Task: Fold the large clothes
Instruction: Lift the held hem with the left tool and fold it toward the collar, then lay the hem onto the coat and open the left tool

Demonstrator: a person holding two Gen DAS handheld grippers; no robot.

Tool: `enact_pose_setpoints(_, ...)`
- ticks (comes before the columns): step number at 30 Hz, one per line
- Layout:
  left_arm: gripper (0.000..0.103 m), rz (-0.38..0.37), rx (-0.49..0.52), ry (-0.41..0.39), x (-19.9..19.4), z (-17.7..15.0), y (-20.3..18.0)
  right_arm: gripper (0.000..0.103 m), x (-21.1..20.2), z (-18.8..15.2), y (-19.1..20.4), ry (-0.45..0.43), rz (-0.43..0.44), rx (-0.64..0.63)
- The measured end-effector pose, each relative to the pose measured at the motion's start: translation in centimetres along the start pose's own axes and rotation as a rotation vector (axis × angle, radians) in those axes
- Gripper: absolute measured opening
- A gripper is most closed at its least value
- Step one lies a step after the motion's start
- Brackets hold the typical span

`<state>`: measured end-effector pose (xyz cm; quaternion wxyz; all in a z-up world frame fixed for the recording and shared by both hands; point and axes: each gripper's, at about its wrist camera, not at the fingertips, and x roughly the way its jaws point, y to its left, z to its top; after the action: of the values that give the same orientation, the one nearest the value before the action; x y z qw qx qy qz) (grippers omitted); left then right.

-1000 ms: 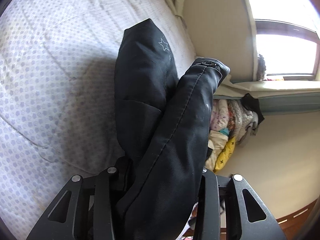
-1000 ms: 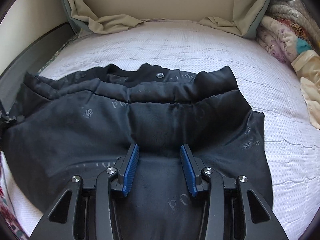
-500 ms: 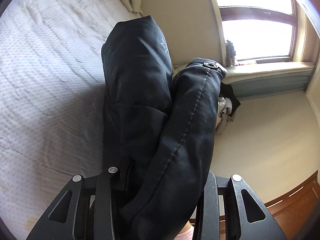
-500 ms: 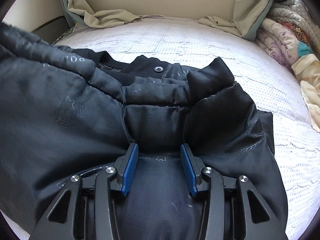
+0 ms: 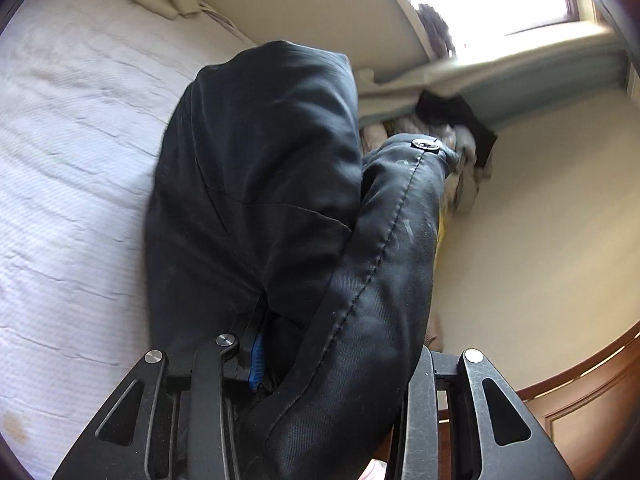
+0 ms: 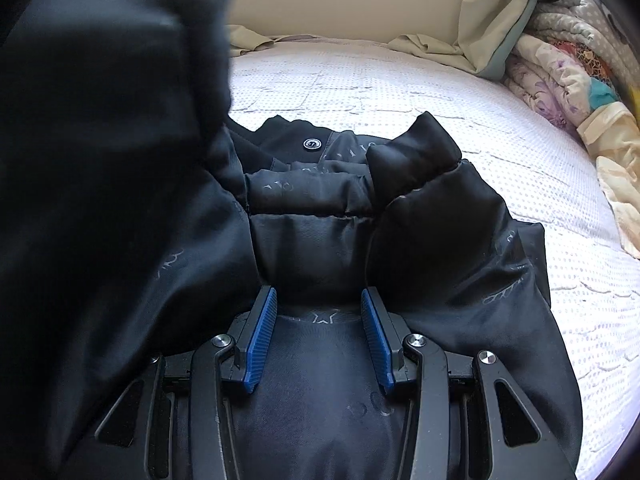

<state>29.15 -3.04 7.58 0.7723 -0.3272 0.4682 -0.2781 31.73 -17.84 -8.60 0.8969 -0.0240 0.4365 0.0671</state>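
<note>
The black padded jacket lay across the white dotted bed, collar away from the right camera, its long axis running toward the far wall. The left tool gripped a thick bunched edge held in the air; that slick bulk looked likely to slip free or drop crooked. The right tool stood spread, pressing on lining, gripping nothing.
</note>
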Motion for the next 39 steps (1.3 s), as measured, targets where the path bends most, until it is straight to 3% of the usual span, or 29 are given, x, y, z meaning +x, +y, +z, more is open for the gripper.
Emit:
enact_pose_setpoints(5,0.041,0.049,0.031,0.037,4.5,-1.1,-3.3,0.040,0.1,0.1,-1.2,0.005,0.046,0.049)
enact_pose_setpoints(9,0.041,0.075,0.031,0.021,5.6,-1.6,-3.8,0.040,-0.1,0.4,-3.6,0.028,0.169,0.142)
enact_pose_setpoints(13,0.041,0.117,0.045,0.023,6.5,-2.7,-4.8,0.036,-1.7,1.1,-7.8,0.106,0.342,0.316)
enact_pose_setpoints(17,0.041,0.134,0.043,0.042,8.4,-3.8,-4.8,0.034,-5.2,0.7,-12.9,0.132,0.371,0.515)
enact_pose_setpoints(21,0.042,0.170,0.076,0.075,11.2,-5.3,-5.1,0.058,-10.2,-0.3,-17.8,0.001,0.413,0.645)
enact_pose_setpoints(24,0.042,0.204,0.119,0.088,13.1,-6.4,-5.4,0.074,-12.6,-0.9,-20.3,-0.104,0.580,0.731)
enact_pose_setpoints(25,0.043,0.212,0.130,0.091,13.5,-6.8,-5.4,0.080,-12.9,-0.8,-20.7,-0.121,0.635,0.739)
enact_pose_setpoints(28,0.044,0.236,0.168,0.094,14.3,-7.9,-5.7,0.086,-12.8,-0.2,-20.7,-0.101,0.690,0.705)
enact_pose_setpoints(32,0.045,0.255,0.210,0.086,14.4,-8.3,-6.3,0.086,-11.1,1.3,-19.0,-0.017,0.626,0.632)
enact_pose_setpoints(39,0.045,0.274,0.236,0.092,14.2,-8.3,-6.6,0.086,-7.1,3.6,-16.4,0.070,0.609,0.541)
